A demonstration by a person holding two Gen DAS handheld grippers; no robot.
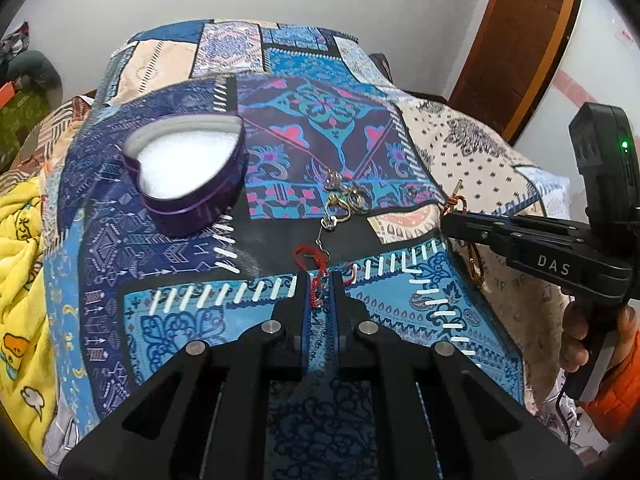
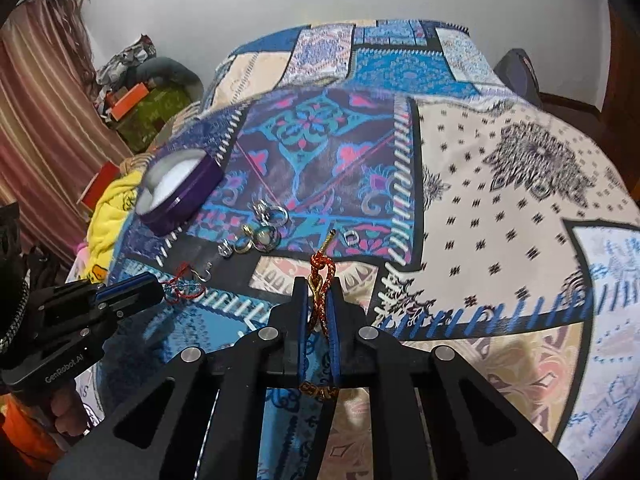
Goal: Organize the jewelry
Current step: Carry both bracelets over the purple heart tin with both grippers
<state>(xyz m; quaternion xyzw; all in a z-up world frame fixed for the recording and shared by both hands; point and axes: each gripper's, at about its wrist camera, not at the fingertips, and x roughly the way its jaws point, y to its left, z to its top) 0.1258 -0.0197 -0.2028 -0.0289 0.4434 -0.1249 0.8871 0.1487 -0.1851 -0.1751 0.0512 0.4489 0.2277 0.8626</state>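
A purple heart-shaped box (image 1: 188, 172) with white foam lining sits open on the patterned bedspread; it also shows in the right wrist view (image 2: 176, 192). Several rings (image 1: 344, 196) lie in a small cluster to its right, also seen from the right wrist (image 2: 264, 228). My left gripper (image 1: 320, 280) is shut on a red thread bracelet (image 1: 312, 260), just above the spread. My right gripper (image 2: 319, 284) is shut on an orange-and-gold braided cord bracelet (image 2: 322, 276). The right gripper shows in the left wrist view (image 1: 448, 220), right of the rings.
A small silver ring (image 2: 352, 237) lies apart, right of the cluster. A yellow blanket (image 1: 20, 280) lies at the bed's left edge. A wooden door (image 1: 520, 40) stands at the back right. Boxes and clutter (image 2: 136, 108) sit beyond the bed's left side.
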